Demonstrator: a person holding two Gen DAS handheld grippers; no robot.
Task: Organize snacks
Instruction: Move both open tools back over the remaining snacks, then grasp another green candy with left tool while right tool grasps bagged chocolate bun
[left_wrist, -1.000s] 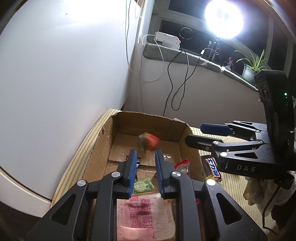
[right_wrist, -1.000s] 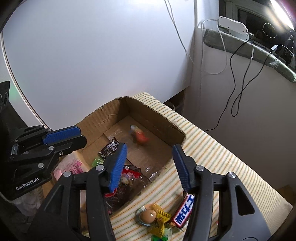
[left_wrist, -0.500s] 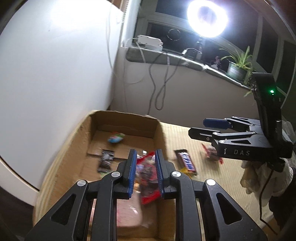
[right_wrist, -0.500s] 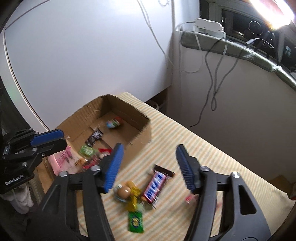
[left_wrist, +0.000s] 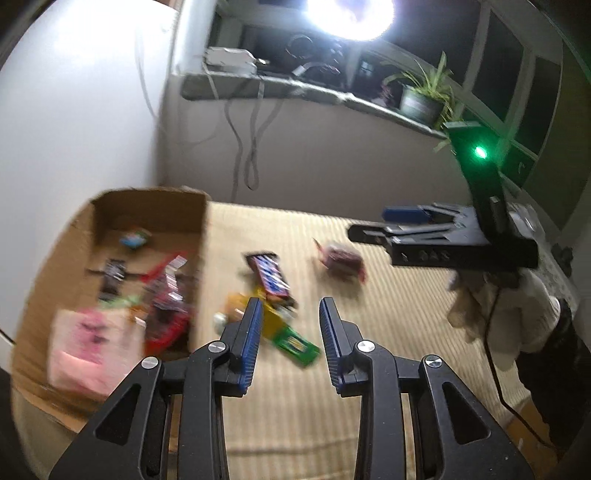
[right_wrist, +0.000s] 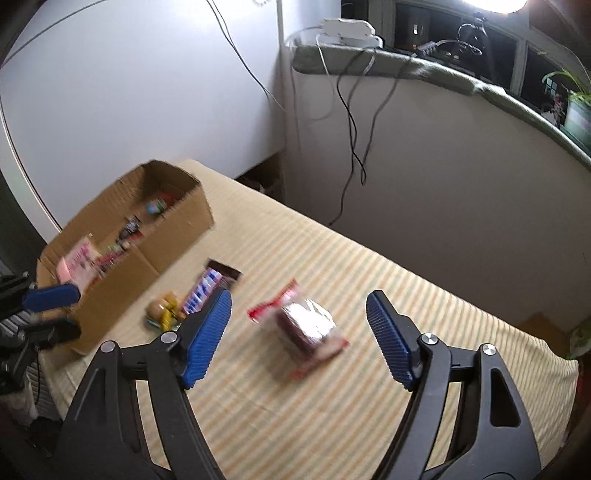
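While both views are smeared by motion blur, the left hand-held gripper (left_wrist: 290, 334) is seen released with nothing between its blue pads, its jaws having just been opening, above a small heap of wrapped snacks on the striped tabletop (left_wrist: 388, 369). A green packet (left_wrist: 295, 343) lies under the gap, a blue-and-brown chocolate bar (left_wrist: 271, 277) just beyond it. The right hand-held gripper (right_wrist: 299, 334) is held wide apart, its jaws also having just been opening, with a red-edged clear snack packet (right_wrist: 303, 328) lying on the cloth between the pads, untouched. The cardboard box (right_wrist: 147, 258) stands at the tabletop's left end, beside the heap, with a pink packet (left_wrist: 88, 349) and several other wrappers inside.
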